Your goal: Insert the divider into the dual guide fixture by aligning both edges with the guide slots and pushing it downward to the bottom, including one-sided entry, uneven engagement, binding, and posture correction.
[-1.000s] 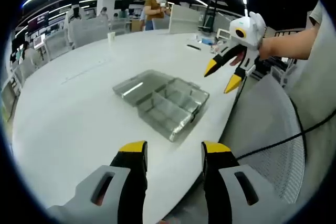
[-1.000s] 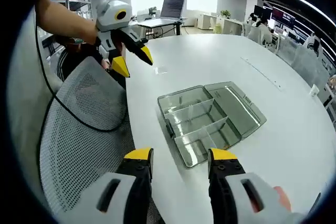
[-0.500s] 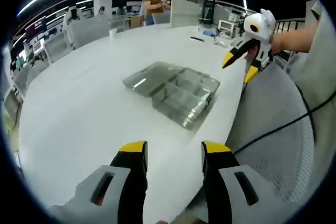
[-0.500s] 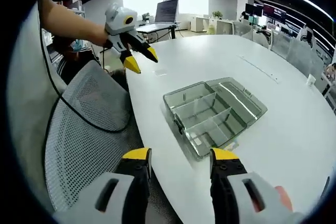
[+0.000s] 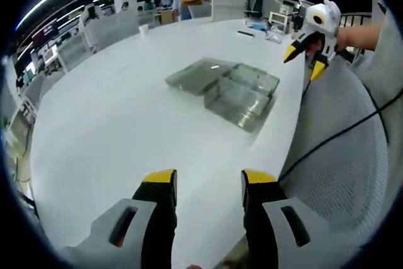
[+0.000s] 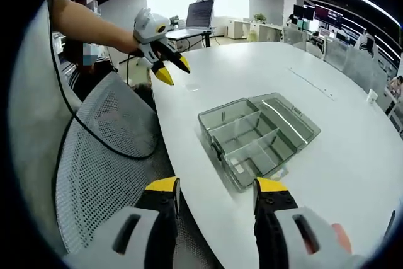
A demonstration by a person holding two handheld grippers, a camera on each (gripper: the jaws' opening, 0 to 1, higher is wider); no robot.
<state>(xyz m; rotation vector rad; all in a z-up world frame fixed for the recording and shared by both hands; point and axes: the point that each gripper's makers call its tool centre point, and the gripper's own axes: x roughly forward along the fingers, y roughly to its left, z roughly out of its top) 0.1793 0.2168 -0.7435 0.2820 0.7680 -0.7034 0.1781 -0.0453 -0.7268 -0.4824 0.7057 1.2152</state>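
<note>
Fixture (image 6: 260, 138) sits near table (image 5: 126, 111) edge, apparently free all round

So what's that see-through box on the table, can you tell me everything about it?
The clear plastic box looks like a shallow organiser case of smoky transparent plastic. It lies open on the white table, near the edge, with its lid folded out flat beside the tray. Thin clear dividers split the tray into several compartments. What the compartments hold is too small to tell. From the left gripper view it shows as a low glassy slab. Nothing touches it but the table.
</note>
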